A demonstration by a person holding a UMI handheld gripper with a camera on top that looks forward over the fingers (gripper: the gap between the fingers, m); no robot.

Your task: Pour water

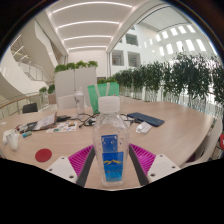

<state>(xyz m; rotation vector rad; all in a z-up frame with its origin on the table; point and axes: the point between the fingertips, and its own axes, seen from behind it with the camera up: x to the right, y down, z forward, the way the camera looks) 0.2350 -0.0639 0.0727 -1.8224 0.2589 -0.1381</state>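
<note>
the gripper (112,160) holds a bottle (111,145) upright between its fingers, the pink pads (80,158) pressing on either side of the lower body, at the blue label (111,158). the grip looks set low on the bottle, probably so the neck and cap stay free and the weight hangs steady before any tilt. the bottle is clear plastic with a pale cap (109,103) in place on top; how much water is inside i cannot tell through the label and glare. since the cap looks closed, pouring cannot start yet, or the cap needs another look.

the bottle appears lifted above the table (175,125), a wide wooden top. beyond it lie scattered items: a white cup (12,140) far off toward one side, a red disc (43,155) nearer, and a dark flat device (148,120) on the other side. the cup seems the likeliest vessel to receive water, but it stands well apart from the bottle, and whether anything is in it is not visible.
</note>
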